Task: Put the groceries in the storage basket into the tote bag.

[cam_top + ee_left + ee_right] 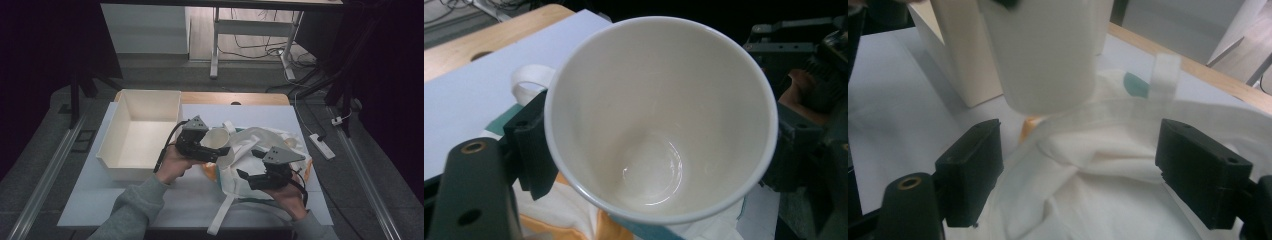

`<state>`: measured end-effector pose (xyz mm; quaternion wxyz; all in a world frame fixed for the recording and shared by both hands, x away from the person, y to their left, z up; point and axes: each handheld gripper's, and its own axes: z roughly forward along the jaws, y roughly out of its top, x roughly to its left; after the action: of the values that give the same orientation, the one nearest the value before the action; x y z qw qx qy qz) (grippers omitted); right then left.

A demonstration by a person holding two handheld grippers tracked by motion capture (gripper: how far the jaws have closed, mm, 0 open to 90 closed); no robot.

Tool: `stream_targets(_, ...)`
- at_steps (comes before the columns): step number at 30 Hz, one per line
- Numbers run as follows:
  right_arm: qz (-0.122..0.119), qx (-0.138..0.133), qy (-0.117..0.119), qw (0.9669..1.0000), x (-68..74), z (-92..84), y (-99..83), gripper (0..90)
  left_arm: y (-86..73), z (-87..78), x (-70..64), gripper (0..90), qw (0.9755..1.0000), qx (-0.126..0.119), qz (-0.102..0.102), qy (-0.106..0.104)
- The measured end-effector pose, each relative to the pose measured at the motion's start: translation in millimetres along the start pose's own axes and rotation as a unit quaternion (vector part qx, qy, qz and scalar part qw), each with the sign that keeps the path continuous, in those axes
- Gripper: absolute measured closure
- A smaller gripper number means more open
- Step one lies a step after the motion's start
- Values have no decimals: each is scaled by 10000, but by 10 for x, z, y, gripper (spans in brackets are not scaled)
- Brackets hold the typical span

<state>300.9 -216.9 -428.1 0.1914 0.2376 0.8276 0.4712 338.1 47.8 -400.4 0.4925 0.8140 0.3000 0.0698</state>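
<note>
A white mug (pixel 659 120) sits between the jaws of my left gripper (pixel 659 150), which is shut on its sides; the empty inside faces the camera. In the high view the left gripper (pixel 212 149) holds the mug (pixel 218 141) tilted over the left edge of a white cloth bag (pixel 260 140) printed with orange and teal. My right gripper (pixel 250 165) stands open just over the bag's mouth. In the right gripper view its jaws (pixel 1088 170) stand wide apart over the bag's rim (pixel 1098 200) with nothing gripped, and the mug (pixel 1048 55) hangs ahead of them.
A large empty white box (pixel 140 130) stands on the table's left, close to the left hand. The white table cover (pixel 150 200) is bare in front. The bag's strap (pixel 222 215) trails to the front edge. A power strip (pixel 322 145) lies on the floor at right.
</note>
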Motion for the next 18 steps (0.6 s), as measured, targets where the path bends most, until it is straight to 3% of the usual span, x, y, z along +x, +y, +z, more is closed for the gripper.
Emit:
stream_targets(14, -279, -59, -189, 9994, 178, 271, 150, 142, -19, 194, -75, 203, 9998, 163, 26, -86)
stream_targets(18, -252, -52, -216, 9994, 197, 320, 154, 143, -24, 229, -91, 202, 9998, 187, 30, -114)
